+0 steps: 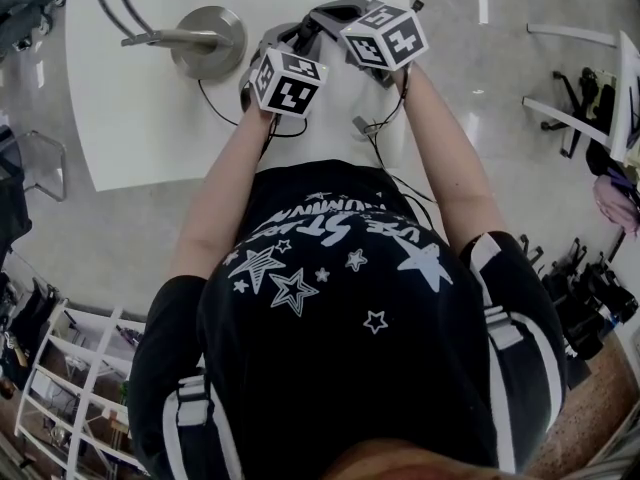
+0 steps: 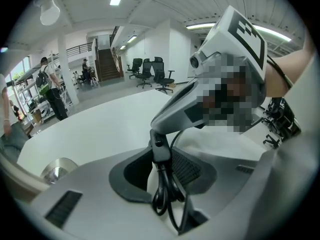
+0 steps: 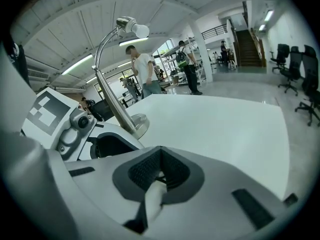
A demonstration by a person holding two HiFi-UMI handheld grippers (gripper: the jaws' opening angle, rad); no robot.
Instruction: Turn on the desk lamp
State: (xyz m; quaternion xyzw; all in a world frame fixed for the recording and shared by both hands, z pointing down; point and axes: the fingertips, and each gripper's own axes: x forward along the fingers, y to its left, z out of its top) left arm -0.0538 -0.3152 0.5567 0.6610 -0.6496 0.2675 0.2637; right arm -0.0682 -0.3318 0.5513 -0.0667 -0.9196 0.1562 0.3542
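The desk lamp has a round metal base (image 1: 208, 40) on the white table (image 1: 140, 118), and its curved stem runs off to the upper left. In the right gripper view the base (image 3: 137, 126) stands just beyond the jaws and the bulb head (image 3: 132, 26) arches above. My left gripper (image 1: 275, 40) is to the right of the base, jaws apart, with a black cable (image 2: 165, 184) hanging in the gap. My right gripper (image 1: 335, 13) sits close beside it, fingertips touching, nothing held. Its marker cube (image 2: 240, 34) fills the left gripper view.
Black cables (image 1: 385, 118) trail off the table's near edge by the person's arms. A white shelf rack (image 1: 70, 388) stands on the floor at lower left. Several people (image 3: 142, 74) stand beyond the table, with office chairs (image 2: 152, 74) and stairs farther back.
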